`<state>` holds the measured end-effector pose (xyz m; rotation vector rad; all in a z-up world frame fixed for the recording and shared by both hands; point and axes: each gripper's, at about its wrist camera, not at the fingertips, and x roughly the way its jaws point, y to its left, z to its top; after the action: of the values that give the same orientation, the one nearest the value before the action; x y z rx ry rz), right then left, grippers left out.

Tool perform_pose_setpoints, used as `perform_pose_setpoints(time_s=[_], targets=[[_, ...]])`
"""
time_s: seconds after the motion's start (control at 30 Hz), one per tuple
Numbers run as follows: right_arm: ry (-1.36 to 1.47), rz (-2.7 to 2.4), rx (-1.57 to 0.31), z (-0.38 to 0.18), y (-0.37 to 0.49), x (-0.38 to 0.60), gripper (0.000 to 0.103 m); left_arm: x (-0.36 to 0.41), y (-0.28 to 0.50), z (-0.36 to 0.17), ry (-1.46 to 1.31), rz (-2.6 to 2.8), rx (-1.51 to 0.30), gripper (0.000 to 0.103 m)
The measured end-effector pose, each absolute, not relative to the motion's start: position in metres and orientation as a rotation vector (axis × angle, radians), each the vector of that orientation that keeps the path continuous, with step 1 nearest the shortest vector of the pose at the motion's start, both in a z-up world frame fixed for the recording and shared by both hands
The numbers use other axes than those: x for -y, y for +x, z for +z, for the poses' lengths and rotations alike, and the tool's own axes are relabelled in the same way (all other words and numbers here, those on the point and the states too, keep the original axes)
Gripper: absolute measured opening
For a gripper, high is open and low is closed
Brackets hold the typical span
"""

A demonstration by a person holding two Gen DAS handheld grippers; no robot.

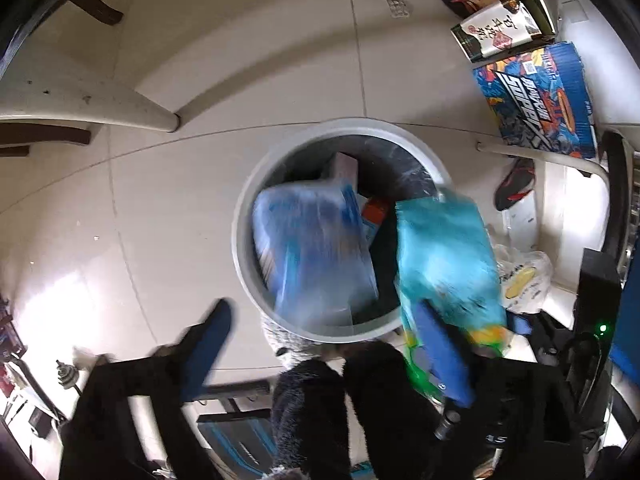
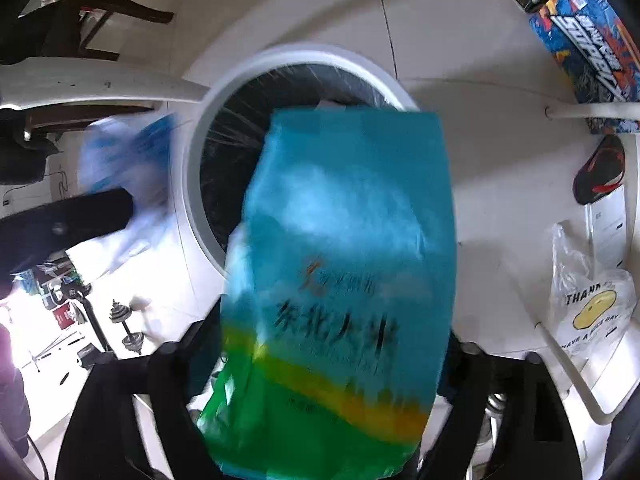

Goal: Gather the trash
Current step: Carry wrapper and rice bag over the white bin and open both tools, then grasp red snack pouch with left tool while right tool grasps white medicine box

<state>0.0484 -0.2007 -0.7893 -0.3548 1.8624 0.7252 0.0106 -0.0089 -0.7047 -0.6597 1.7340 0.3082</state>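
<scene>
Right gripper (image 2: 320, 392) is clamped on the teal bag (image 2: 344, 264), which fills the centre of the right wrist view and stands up from between the black fingers toward the bin (image 2: 280, 68). Its top edge overlaps the bin's lower right rim; its green and yellow lower band sits at the fingers. Left gripper (image 1: 328, 344) stands wide apart, one blue finger (image 1: 208, 344) at lower left, the other at lower right largely behind the teal bag (image 1: 444, 256). A blurred blue packet (image 1: 312, 248) lies just ahead of it, inside the bin's (image 1: 244, 240) round mouth at frame centre, touching neither finger.

Only the left wrist view shows the bin's contents: the blue packet, a grey box and a red item on the dark liner. The right wrist view shows the left gripper (image 2: 68, 224) as a dark shape at middle left, with a blue-white blur beside it. A white plastic bag (image 2: 592, 308) lies at lower right, a printed carton (image 1: 536, 100) at upper right.
</scene>
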Motion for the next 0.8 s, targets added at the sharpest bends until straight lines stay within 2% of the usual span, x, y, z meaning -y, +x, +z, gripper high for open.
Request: perform_pose_setpoints(time_s=[0.03,0.4,0.8], targets=[[-0.357,0.717,-1.859,-0.789,0.046,0.2,0.103,0.008,0.008,-0.702,-0.656,0.317,-1.731,0.103],[-0.366,0.642,-1.803,-0.747,0.058,0.211,0.103,0.002,-0.009,-0.661,-0.557,0.444,-1.716,0.103],[-0.355,0.523,-1.738,-0.623,0.058,0.235,0.103,0.02,-0.033,-0.552,-0.535,0.476,-1.685,0.103]])
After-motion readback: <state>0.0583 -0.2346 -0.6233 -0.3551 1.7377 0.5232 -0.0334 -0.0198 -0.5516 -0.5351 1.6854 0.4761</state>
